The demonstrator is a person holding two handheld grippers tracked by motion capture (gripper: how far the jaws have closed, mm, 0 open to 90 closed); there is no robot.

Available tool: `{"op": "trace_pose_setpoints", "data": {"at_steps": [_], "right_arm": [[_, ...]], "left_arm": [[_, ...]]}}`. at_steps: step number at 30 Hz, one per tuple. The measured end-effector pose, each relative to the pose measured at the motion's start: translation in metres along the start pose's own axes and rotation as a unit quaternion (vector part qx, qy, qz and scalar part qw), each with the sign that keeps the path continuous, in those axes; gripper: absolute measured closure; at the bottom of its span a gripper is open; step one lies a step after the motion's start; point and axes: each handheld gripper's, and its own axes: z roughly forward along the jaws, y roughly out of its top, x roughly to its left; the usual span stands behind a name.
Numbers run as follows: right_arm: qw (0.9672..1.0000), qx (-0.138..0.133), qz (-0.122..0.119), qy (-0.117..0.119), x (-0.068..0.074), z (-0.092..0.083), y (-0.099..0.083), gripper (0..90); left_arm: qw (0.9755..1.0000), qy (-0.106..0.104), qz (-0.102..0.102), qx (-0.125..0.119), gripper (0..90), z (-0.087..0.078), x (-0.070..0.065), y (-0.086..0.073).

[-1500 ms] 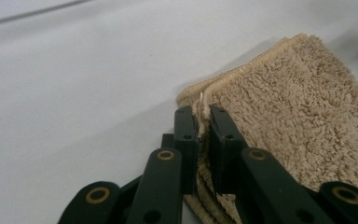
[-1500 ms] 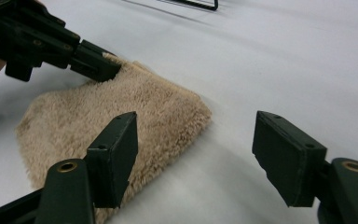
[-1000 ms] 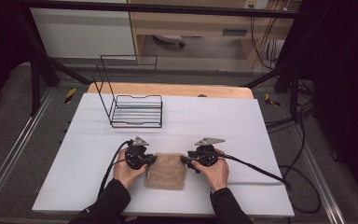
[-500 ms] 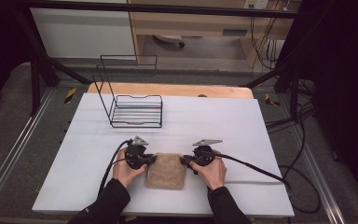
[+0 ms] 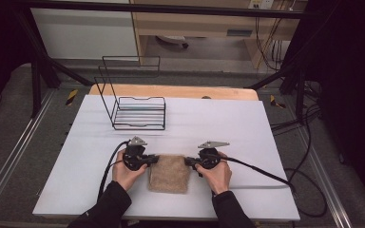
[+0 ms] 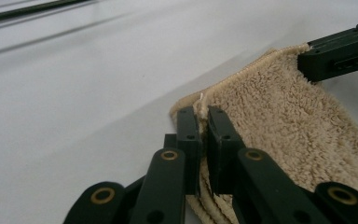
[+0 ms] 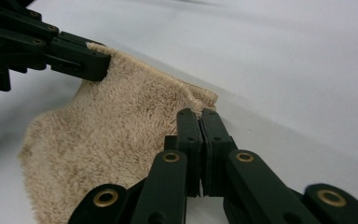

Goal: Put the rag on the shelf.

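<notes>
White, smooth tabletop (image 5: 247, 123) carries a folded beige terry-cloth towel (image 5: 169, 173) near its front edge, lying between the hands, with a black wire rack (image 5: 138, 111) farther back. The left gripper (image 5: 155, 160) pinches the towel's far left corner; the right gripper (image 5: 188, 161), whose jaws have just been closing, pinches the far right one. Each gripper view reveals fluffy pile and a corded hem clamped between flat black jaws.

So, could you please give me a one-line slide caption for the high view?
Two hand-held grippers, left and right, pinch the far corners of a folded beige towel on a white table.
</notes>
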Motion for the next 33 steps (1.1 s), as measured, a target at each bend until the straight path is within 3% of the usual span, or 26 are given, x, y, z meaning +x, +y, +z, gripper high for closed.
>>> {"op": "trace_pose_setpoints", "data": {"at_steps": [12, 20, 33], "right_arm": [[0.9992, -0.033, -0.019, 0.013, 0.006, -0.016, 0.003, 88.6], [0.9967, -0.064, -0.045, 0.021, 0.009, -0.028, 0.005, 88.6], [0.9943, -0.086, -0.058, 0.028, 0.013, -0.042, 0.011, 88.9]], "left_arm": [[0.9993, -0.005, 0.023, -0.029, 84.6, -0.015, -0.007, 0.005], [0.9976, -0.01, 0.035, -0.059, 84.6, -0.03, -0.015, 0.009], [0.9948, -0.012, 0.051, -0.087, 84.6, -0.043, -0.025, 0.012]]}}
